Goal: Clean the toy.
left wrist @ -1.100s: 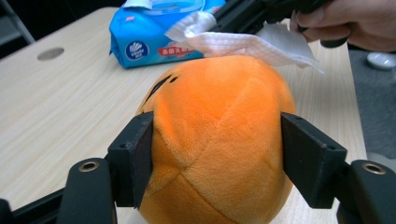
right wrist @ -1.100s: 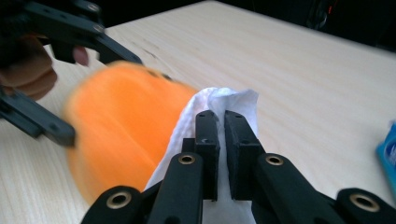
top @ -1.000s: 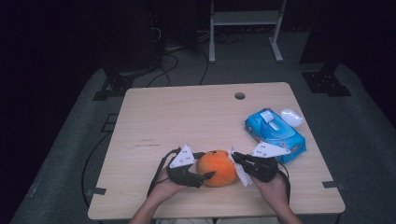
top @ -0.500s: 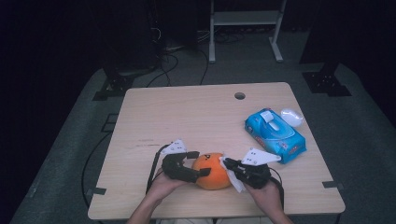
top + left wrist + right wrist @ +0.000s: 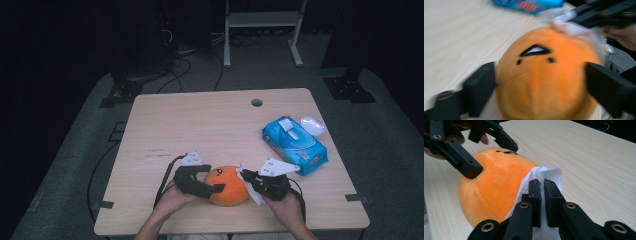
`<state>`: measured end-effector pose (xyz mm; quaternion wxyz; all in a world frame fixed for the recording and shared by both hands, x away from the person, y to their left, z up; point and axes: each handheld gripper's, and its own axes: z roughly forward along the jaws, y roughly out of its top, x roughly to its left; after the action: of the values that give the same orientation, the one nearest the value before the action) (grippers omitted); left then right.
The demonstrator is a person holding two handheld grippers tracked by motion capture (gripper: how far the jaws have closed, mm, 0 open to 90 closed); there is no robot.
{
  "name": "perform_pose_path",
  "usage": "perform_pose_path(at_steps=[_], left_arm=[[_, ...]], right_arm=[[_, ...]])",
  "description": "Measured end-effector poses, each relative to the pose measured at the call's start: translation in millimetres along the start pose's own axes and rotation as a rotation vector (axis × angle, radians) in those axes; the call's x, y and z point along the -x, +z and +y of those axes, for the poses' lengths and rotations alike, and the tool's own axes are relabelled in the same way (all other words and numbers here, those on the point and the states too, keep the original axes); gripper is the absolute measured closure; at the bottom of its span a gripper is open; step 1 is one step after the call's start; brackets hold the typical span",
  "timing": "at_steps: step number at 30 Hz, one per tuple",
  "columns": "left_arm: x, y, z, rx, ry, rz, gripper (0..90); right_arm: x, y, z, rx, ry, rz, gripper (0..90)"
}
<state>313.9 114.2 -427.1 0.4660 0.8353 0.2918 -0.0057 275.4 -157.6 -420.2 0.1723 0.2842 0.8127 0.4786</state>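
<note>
Orange plush toy at the table's near edge, being wiped. Left gripper: jaws have just been opening, now wide, flanking the toy, contact unclear through blur. Right gripper: clamped on 1 white wipe. Steady the toy and keep the wipe flat. Toy's underside hidden.
</note>
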Motion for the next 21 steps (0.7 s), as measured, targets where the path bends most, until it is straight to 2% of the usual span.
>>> perform_pose_path(at_steps=[1,2,3,5,7,9,10,11,14,16,19,21], left_arm=[[-1.1,1.3,-1.3,-0.007,-0.019,-0.022,8.2],[-1.0,1.7,-2.0,-0.011,-0.007,-0.039,14.2],[0.7,0.9,-1.4,-0.007,0.019,-0.036,20.3],[6.1,-2.8,0.8,0.023,0.093,-0.013,34.8],[9.9,-5.5,3.3,0.073,0.181,0.005,43.5],[14.1,-7.9,6.1,0.117,0.298,0.040,46.6],[15.6,-8.4,7.1,0.123,0.353,0.066,46.7],[15.3,-8.3,7.4,0.115,0.381,0.075,46.5],[7.2,-4.9,0.8,0.105,0.355,0.043,42.9],[0.7,-7.4,-0.7,0.106,0.316,0.043,36.0],[-8.1,-12.6,-0.6,0.114,0.209,0.099,19.7],[-12.1,-15.0,-1.4,0.104,0.163,0.140,15.4]], right_arm=[[-0.6,-0.1,0.1,0.000,0.003,0.004,83.7],[-1.2,-0.5,0.3,0.000,0.002,0.006,83.7],[-1.8,-1.0,0.5,-0.003,0.004,0.010,83.7],[-2.5,-2.5,1.2,0.001,0.006,0.015,83.6],[-2.4,-5.1,3.0,0.015,0.010,0.019,83.6],[-3.2,-7.7,5.0,0.035,0.006,0.024,83.6],[-4.1,-7.6,5.7,0.041,-0.005,0.029,83.6],[-5.4,-7.0,5.8,0.044,-0.013,0.025,83.6],[-2.9,-4.2,3.6,0.041,-0.023,0.006,83.6],[3.4,-0.8,-0.6,0.024,-0.008,-0.009,83.6],[9.1,4.4,-6.5,-0.009,0.016,-0.014,83.6],[6.8,6.6,-6.7,-0.010,0.022,0.006,83.6]])
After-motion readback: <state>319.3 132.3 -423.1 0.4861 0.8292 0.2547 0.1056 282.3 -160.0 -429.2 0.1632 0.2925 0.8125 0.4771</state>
